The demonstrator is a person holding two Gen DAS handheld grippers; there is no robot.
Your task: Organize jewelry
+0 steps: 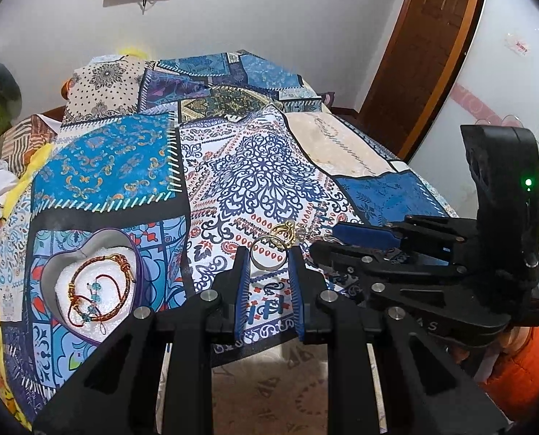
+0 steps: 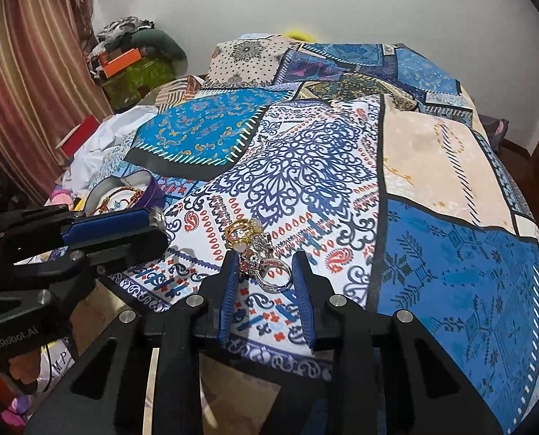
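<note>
Surface: a bed covered by a patchwork bedspread point(image 1: 262, 166) printed in blue, white, cream and red.

Item 1, far left: heart-shaped tin point(image 1: 48, 275) with purple outer wall and white padding, lying on the bedspread near its front edge. Contents: a braided red-and-gold cord bracelet point(image 1: 102, 282) and a thin red string bracelet with blue beads point(image 1: 93, 297), overlapping on the padding. In the right wrist view the same tin point(image 2: 149, 190) shows behind the left gripper.

Item 2: left gripper point(image 1: 268, 253), black frame with blue ribbed pads, jaws spread. Between the tips, on the bedspread, stands a plain silver band ring point(image 1: 267, 259); whether the pads touch it cannot be told.

Item 3: gold ring point(image 1: 286, 233), just beyond the silver band, touching or nearly touching it. The right wrist view shows a gold ring point(image 2: 242, 232) with a pale stone at the far end of a small heap.

Item 4: heap of rings, centre of the right wrist view. Includes a rose-toned stone-set ring point(image 2: 253, 259) and a silver ring point(image 2: 278, 277) nearest the camera, all lying close together on the white paisley patch.

Item 5: right gripper point(image 2: 266, 272), same build, jaws spread on either side of the heap, gripping nothing. In the left wrist view it enters from the right point(image 1: 342, 243), tips beside the rings.
</note>
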